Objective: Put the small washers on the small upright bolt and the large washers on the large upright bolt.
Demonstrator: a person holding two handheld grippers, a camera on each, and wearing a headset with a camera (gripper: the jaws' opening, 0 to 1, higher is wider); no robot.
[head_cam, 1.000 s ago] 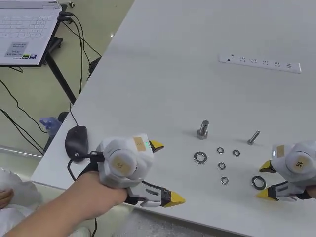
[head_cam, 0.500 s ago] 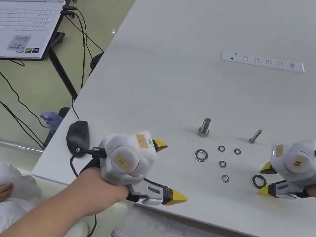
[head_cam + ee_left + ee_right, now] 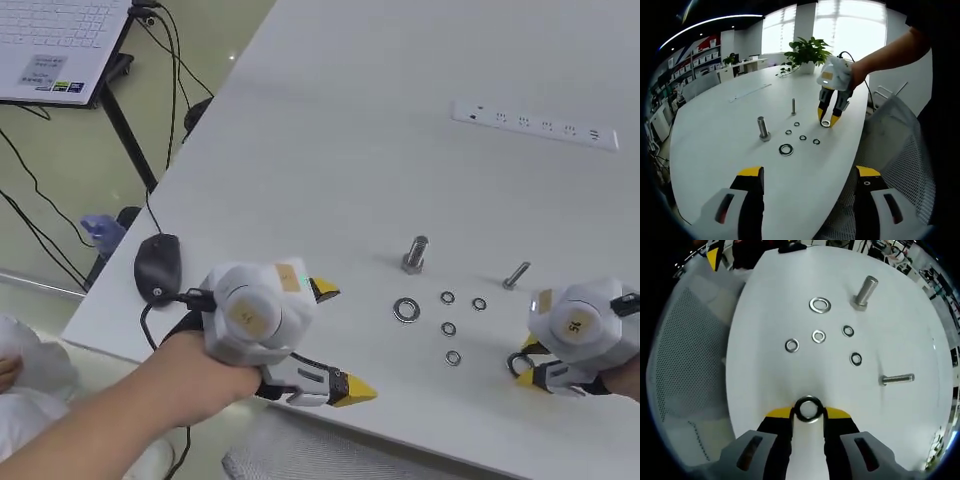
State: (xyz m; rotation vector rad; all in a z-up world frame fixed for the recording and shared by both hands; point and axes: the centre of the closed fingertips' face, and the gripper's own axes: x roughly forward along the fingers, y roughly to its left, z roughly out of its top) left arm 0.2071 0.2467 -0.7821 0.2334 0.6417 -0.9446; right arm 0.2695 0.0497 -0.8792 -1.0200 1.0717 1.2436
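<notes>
A large bolt (image 3: 414, 254) and a thinner small bolt (image 3: 515, 275) stand upright on the white table (image 3: 330, 150). One large washer (image 3: 406, 310) and several small washers (image 3: 448, 328) lie in front of them. My right gripper (image 3: 525, 366) is at the near right, shut on a second large washer (image 3: 808, 408), which sits pinched between its yellow tips. The left gripper view shows that washer (image 3: 826, 122) at the right gripper's tips, just at the table surface. My left gripper (image 3: 332, 340) hovers open near the table's front edge, left of the washers, holding nothing.
A white power strip (image 3: 534, 125) lies at the far right of the table. A black mouse (image 3: 158, 270) sits on the left corner with its cable. A laptop (image 3: 60, 45) stands off the table to the left. A mesh chair (image 3: 890, 150) is by the near edge.
The right gripper has moved in over the large washer near the front edge and its jaws have come together on it. The left gripper has stayed about where it was.
</notes>
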